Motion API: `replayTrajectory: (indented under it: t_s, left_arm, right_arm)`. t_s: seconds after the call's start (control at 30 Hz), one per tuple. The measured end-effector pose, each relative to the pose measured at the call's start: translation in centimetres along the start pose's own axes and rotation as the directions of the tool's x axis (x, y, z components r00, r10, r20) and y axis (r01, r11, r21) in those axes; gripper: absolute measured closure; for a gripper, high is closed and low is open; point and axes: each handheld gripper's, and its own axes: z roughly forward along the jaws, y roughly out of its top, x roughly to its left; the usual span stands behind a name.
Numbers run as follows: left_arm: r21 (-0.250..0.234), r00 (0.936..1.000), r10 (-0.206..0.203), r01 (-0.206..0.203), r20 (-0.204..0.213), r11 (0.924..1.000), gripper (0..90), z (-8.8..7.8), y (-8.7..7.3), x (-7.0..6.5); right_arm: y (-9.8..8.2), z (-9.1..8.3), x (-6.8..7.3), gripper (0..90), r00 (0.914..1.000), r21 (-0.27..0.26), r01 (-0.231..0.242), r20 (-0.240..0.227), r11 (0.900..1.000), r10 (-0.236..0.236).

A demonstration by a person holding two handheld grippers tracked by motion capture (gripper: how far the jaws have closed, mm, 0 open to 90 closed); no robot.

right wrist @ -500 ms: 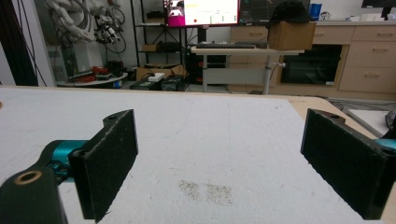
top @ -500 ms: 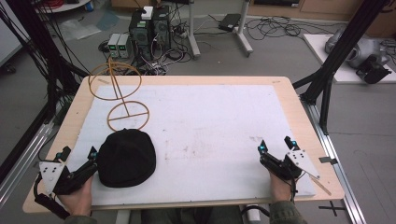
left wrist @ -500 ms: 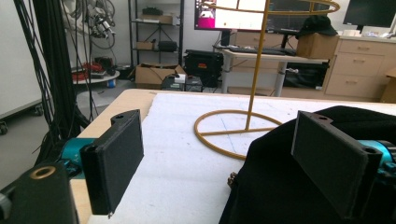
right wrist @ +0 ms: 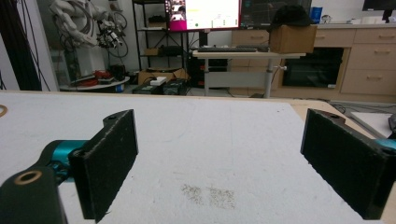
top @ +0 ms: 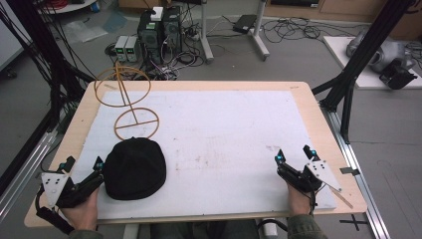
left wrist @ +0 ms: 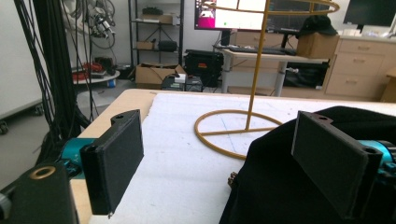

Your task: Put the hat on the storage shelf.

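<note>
At near-left worktop [top: 199, 87] edge | left gripper [top: 83, 163], jaws apart, nosing against black beanie [top: 134, 168], lining up a grab | gold wire hat stand [top: 130, 102] waiting behind | right gripper [top: 295, 155] idling, jaws apart.

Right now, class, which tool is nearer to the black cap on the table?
Left. The left tool sits right beside the black cap, at its left edge, jaws open. The right tool rests far across the white mat, near the opposite edge, also open.

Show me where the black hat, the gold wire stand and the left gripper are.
black hat [top: 134, 168], high view, middle of its crown.
gold wire stand [top: 122, 98], high view, on its upright rod.
left gripper [top: 83, 163], high view, midway between the tips of its open jaws.
</note>
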Motion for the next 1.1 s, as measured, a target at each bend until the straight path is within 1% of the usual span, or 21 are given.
replayTrajectory:
  t_s: [0.03,0.07,0.1,0.2,0.3,0.33,0.43,0.57,0.63,0.83,0.87,0.9,1.1]
  left_arm:
    - [-0.002,1.0,0.009,-0.009,0.001,1.0,17.0,0.0,0.0,-0.1]
    - [-0.002,0.9999,0.014,-0.014,0.003,0.9999,17.0,0.0,0.0,-0.1]
    - [-0.003,0.9999,0.014,-0.014,0.003,0.9999,17.0,0.0,0.0,-0.2]
    - [-0.002,0.9999,0.013,-0.013,0.003,0.9999,17.0,0.0,0.1,-0.2]
    - [-0.008,1.0,-0.002,0.002,0.002,1.0,17.0,-0.1,0.1,0.0]
    - [-0.007,1.0,-0.003,0.003,0.003,1.0,17.0,-0.1,0.1,0.0]
    - [-0.015,0.9999,0.005,-0.004,0.009,0.9999,17.0,-0.2,0.4,-0.1]
    - [-0.029,0.9998,-0.002,0.002,0.022,0.9996,16.9,-0.4,0.8,-0.2]
    - [-0.033,0.9997,0.003,-0.003,0.026,0.9995,16.9,-0.5,1.0,-0.3]
    - [-0.035,0.9982,0.012,-0.01,0.058,0.9993,16.9,-0.6,1.3,-0.6]
    - [-0.04,0.997,0.013,-0.01,0.077,0.9991,16.8,-0.7,1.4,-0.7]
    - [-0.04,0.997,0.013,-0.01,0.077,0.9991,16.8,-0.7,1.4,-0.7]
    - [-0.04,0.9922,0.015,-0.01,0.124,0.9992,16.8,-0.6,1.7,-0.8]
  right_arm:
    - [0.0,0.0,-0.1,10.2,1.0,-0.004,0.008,0.001,1.0,-0.008]
    - [0.0,0.0,0.0,10.2,1.0,0.001,-0.002,0.002,1.0,0.002]
    - [0.0,0.0,0.0,10.2,1.0,0.001,-0.002,0.002,1.0,0.002]
    - [0.0,0.0,0.0,10.2,1.0,-0.002,0.005,0.003,1.0,-0.005]
    - [0.0,0.0,0.0,10.2,1.0,-0.002,0.003,0.003,1.0,-0.003]
    - [0.0,0.0,-0.1,10.2,0.9999,-0.006,0.01,0.004,1.0,-0.01]
    - [0.0,0.0,0.0,10.2,1.0,-0.001,0.002,0.003,1.0,-0.002]
    - [0.0,0.1,-0.1,10.2,1.0,-0.005,0.004,0.005,1.0,-0.004]
    - [0.0,0.1,-0.1,10.2,1.0,-0.005,0.003,0.004,1.0,-0.003]
    - [0.0,0.1,-0.1,10.2,1.0,-0.004,-0.003,0.002,1.0,0.003]
    - [0.0,0.1,-0.1,10.2,1.0,-0.006,-0.003,0.001,1.0,0.003]
    - [0.0,0.1,-0.1,10.2,1.0,-0.006,-0.003,0.001,1.0,0.003]
    - [0.0,0.1,-0.1,10.2,1.0,-0.003,-0.003,-0.002,1.0,0.003]
